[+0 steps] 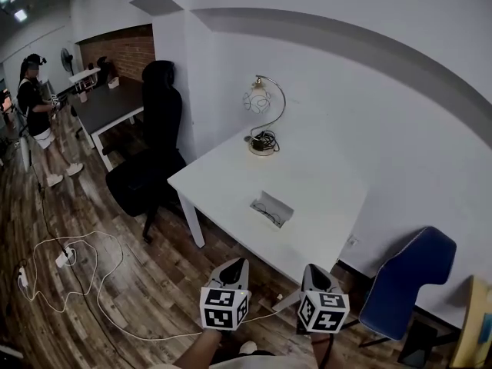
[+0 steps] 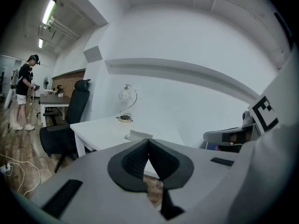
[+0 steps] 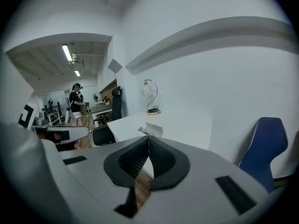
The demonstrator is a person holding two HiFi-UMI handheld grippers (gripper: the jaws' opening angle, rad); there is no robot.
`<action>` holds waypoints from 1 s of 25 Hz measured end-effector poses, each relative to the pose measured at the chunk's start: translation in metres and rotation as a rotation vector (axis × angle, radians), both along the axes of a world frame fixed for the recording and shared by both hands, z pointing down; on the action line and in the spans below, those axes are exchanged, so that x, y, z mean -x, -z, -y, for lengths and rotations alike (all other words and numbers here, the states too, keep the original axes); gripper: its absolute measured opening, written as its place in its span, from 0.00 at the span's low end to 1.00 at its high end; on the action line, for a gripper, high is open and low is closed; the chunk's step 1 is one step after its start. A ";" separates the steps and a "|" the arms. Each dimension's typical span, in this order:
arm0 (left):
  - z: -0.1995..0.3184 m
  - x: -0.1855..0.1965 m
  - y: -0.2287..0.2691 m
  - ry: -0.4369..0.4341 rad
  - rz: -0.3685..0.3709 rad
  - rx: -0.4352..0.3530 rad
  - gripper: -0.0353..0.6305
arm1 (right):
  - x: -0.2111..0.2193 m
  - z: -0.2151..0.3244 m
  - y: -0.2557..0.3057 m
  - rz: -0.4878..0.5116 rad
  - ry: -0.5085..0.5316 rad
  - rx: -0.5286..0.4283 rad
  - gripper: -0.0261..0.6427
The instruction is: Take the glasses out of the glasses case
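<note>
The glasses case (image 1: 271, 208) is small in every view. From the head view it reads as a pale open box lying on the white tabletop (image 1: 323, 183), towards the near edge. A thin dark line inside it may be the glasses, though it is too small to be sure. In the left gripper view the glasses case (image 2: 138, 135) is only a pale sliver just above the fingertips, its lower part cut off by the gripper's own body. In the right gripper view the glasses case (image 3: 152, 129) is likewise half hidden behind the tips. The left gripper (image 1: 237, 265) has its fingers (image 2: 133, 161) pressed together at the tips with nothing between them. The right gripper (image 1: 314, 270) is the same, its fingers (image 3: 131, 158) meeting and holding nothing. Both grippers hang over the wooden floor (image 1: 115, 206), short of the tabletop's near edge and well apart from the glasses case. The case lies ahead of them, roughly between the two in the head view. The arms behind the marker cubes are cut off by the bottom of that view. A lamp (image 1: 261, 121) stands at the far side of the tabletop by the wall, well beyond the glasses case. A blue chair (image 1: 407, 281) sits at the right, partly cut off, and a black office chair (image 1: 154, 156) at the left end. A white cable (image 1: 84, 283) loops across the floor, and a person (image 1: 34, 110) stands far off in the background.
</note>
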State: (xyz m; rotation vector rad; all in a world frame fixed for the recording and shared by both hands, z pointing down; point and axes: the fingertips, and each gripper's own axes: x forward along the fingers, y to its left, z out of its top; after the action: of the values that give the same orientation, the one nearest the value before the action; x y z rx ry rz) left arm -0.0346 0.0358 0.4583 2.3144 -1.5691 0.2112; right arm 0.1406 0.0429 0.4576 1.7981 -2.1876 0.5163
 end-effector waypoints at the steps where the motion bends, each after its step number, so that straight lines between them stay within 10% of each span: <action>1: 0.002 -0.001 -0.003 0.002 0.001 0.007 0.08 | 0.000 0.003 -0.002 0.003 0.003 0.005 0.09; 25: 0.102 -0.026 -0.019 -0.042 0.009 0.029 0.08 | -0.040 0.087 -0.019 0.032 -0.079 0.022 0.09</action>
State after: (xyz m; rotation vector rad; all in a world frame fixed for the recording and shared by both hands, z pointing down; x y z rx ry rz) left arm -0.0090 -0.0658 0.4770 2.3288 -1.5127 0.2533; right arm 0.1808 -0.0439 0.4767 1.8838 -2.1296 0.5873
